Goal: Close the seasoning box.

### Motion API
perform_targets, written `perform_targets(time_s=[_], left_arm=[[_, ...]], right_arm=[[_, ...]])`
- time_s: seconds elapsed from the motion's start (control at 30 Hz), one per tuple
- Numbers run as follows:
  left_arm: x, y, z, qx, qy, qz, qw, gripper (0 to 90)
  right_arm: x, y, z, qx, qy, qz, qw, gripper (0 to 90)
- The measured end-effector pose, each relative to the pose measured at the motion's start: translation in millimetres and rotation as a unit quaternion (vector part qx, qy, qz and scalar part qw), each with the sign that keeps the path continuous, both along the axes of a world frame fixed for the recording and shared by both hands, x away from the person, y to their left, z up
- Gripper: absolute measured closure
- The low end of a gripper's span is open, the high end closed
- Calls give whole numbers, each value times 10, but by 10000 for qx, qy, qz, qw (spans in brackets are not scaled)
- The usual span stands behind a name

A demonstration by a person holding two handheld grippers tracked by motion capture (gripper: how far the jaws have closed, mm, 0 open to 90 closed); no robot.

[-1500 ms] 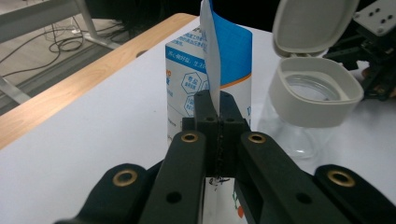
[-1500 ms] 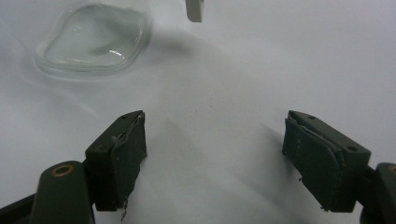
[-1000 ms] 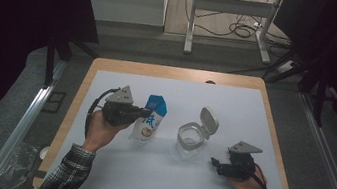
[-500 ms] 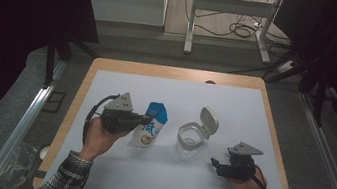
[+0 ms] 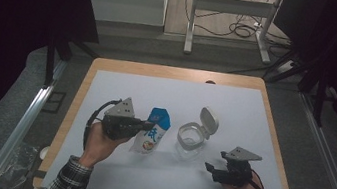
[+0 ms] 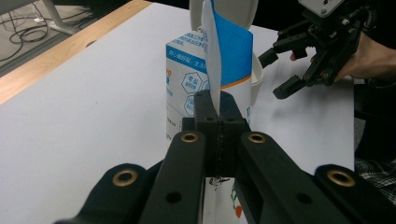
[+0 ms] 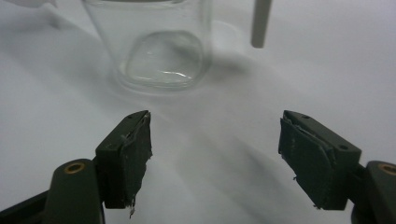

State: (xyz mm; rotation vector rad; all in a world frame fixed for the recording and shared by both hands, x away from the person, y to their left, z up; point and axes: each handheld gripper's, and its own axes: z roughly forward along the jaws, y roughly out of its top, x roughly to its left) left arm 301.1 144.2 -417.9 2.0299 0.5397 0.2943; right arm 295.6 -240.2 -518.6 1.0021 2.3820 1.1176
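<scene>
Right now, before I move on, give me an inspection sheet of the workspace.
Surface: white mat on a wooden table.
Job's things: blue-and-white carton upright; clear jar beside it, hinged lid open.
Clutter: nothing seen.
Grippers: left gripper shut on the carton's top seam; right gripper open, its jaws have just been closing, nothing between them, short of the jar.
Cables: one trails from each gripper; more on the floor.
Surroundings: dark, metal frame legs beyond.
</scene>
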Motion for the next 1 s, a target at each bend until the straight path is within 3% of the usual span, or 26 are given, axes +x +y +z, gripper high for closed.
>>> perform_targets(time_s=[0.67,1.0], left_arm=[[-152,-149,140,102,-22,-142,9998,900],[-186,-239,230,89,-70,-233,9997,900]], right_arm=[[-208,396,-28,101,150,559,9983,300],[-275,699,-58,120,138,858,9961,301]])
